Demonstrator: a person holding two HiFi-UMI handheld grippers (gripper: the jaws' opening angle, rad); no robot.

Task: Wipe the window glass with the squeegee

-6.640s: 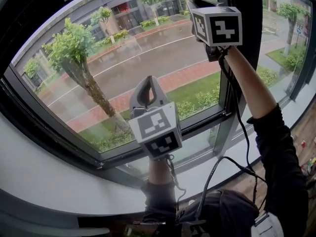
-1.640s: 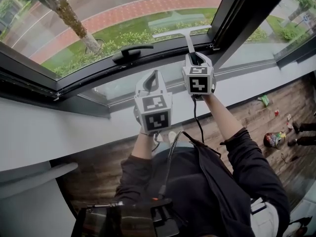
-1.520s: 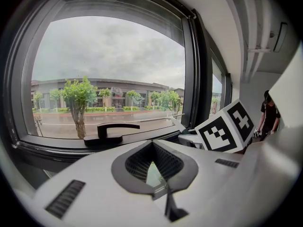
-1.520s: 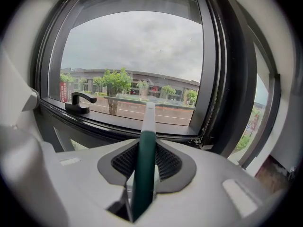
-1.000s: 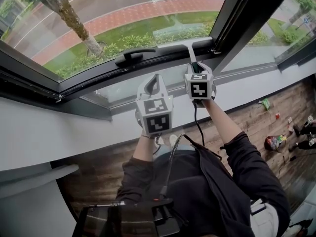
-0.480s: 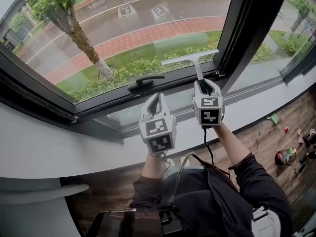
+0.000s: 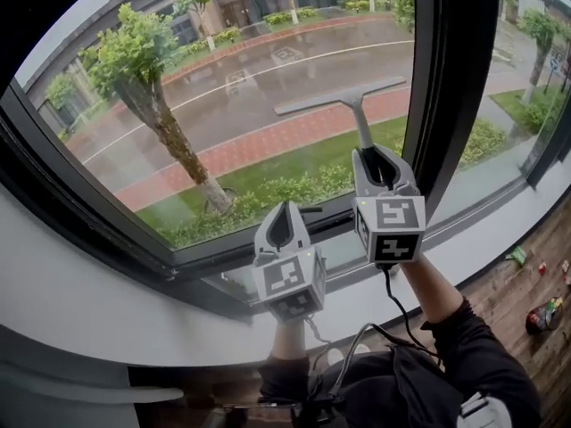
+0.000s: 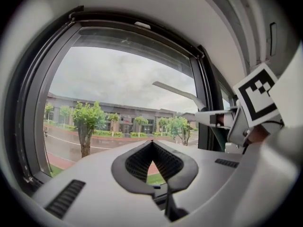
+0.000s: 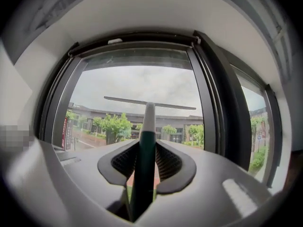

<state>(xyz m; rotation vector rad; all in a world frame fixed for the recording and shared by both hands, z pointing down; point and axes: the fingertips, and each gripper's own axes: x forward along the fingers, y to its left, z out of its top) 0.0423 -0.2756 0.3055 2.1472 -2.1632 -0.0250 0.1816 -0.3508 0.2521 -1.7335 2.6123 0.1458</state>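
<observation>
Head view, nearest first: our left gripper [image 7: 280, 214] has both jaws pressed together on nothing. Beside it, our right gripper [image 7: 374, 154] clamps the squeegee [image 7: 342, 99] by its handle, lower end buried between the jaws. Blade sits high before the window glass [image 7: 223, 105]; contact we can't confirm.
</observation>
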